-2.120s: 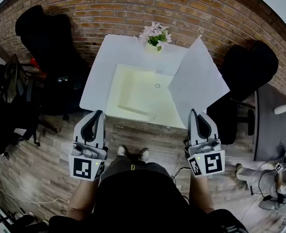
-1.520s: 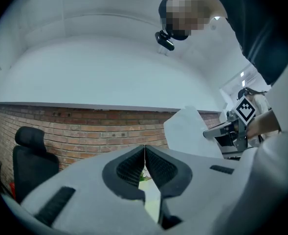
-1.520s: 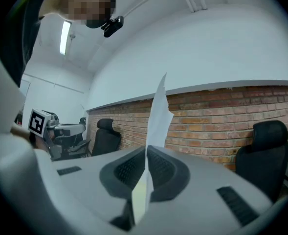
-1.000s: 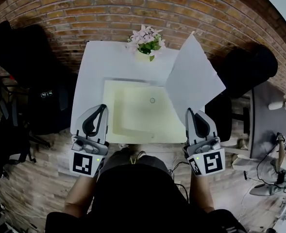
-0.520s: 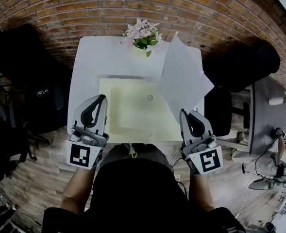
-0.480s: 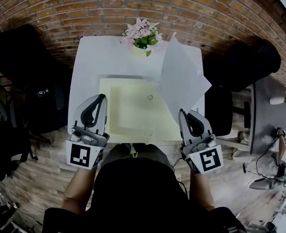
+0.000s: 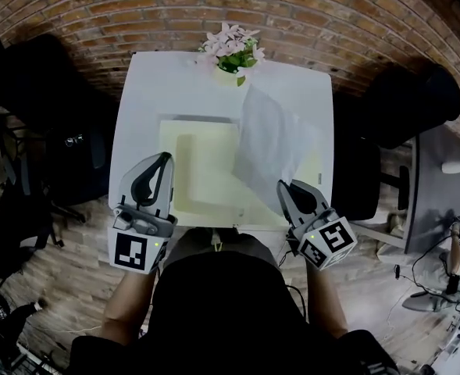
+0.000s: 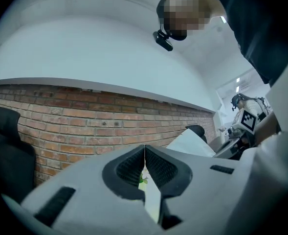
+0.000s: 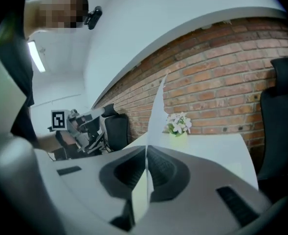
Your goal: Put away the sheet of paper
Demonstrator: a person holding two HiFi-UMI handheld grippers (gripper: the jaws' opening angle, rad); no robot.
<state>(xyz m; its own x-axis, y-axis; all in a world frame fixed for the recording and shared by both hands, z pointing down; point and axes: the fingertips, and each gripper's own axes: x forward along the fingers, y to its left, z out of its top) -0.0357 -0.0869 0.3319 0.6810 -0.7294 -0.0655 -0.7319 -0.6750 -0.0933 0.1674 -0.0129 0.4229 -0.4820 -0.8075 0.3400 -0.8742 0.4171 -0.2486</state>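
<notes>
Your right hand-held gripper [image 7: 286, 188], lower right of centre in the head view, is clamped shut on the near corner of the sheet [image 7: 269, 141]. In its own view the paper runs straight up out of the closed jaws as a thin edge. Pinched at a single corner, the sheet stands up off the tabletop [image 7: 155, 84] and leans away from you toward the frame centre, bowing a little under its own weight. It hangs over the right part of the pale yellow folder [image 7: 202, 166], which lies flat mid-table and looks open. That is probably where the sheet is to go. Whether the far edge of the paper touches the folder cannot be told. Your left hand-held gripper [image 7: 164, 160], lower left, has its jaws together with nothing between them. It hovers at the near left edge of the tabletop, apart from both folder and paper, likely kept free to steady the folder or flatten the sheet. The flowers [image 7: 231, 47] sit at the far edge, upper centre, close to the top of the sheet. Judgement: the task is mid-way, with the paper carried over but not yet laid down. A corner grip lets the sheet swing, so lower it slowly.
</notes>
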